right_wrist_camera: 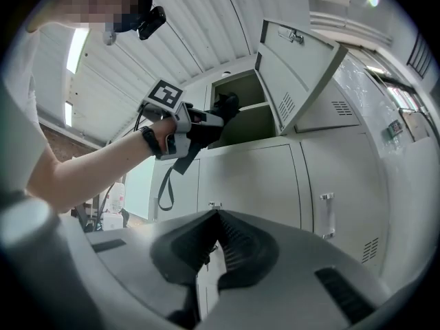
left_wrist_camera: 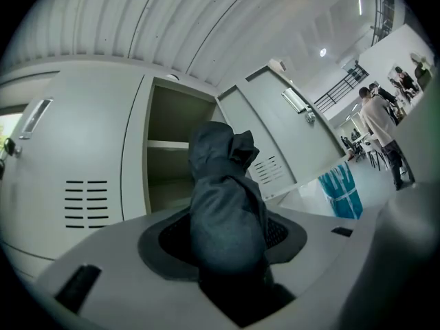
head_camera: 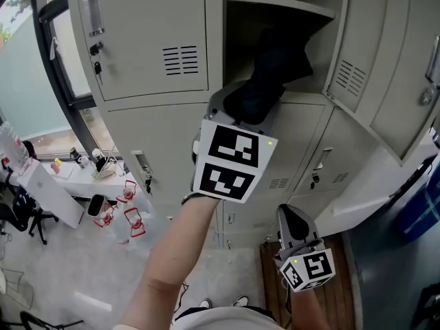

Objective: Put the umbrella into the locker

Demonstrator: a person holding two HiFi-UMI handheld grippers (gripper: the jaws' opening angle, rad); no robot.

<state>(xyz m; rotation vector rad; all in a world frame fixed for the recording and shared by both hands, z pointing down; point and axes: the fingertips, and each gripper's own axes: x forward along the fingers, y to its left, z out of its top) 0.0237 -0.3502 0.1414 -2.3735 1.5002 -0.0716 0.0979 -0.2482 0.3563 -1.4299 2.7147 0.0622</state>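
Observation:
A folded dark umbrella point(head_camera: 265, 81) is clamped between the jaws of my left gripper point(head_camera: 251, 112), which is raised in front of the open locker compartment point(head_camera: 275, 19). In the left gripper view the umbrella point(left_wrist_camera: 223, 198) sticks out from the jaws toward that compartment point(left_wrist_camera: 168, 157). The right gripper view shows the left gripper point(right_wrist_camera: 182, 126) with the umbrella point(right_wrist_camera: 213, 119) at the compartment's mouth and a strap point(right_wrist_camera: 163, 188) hanging below. My right gripper point(head_camera: 292, 218) hangs lower, its jaws point(right_wrist_camera: 218, 215) shut and empty.
The locker door point(head_camera: 385, 60) stands swung open to the right. Closed lockers are left of and below the opening. A white desk point(head_camera: 48, 191) and a blue bin point(head_camera: 423, 205) flank the lockers. People point(left_wrist_camera: 378, 122) stand far off.

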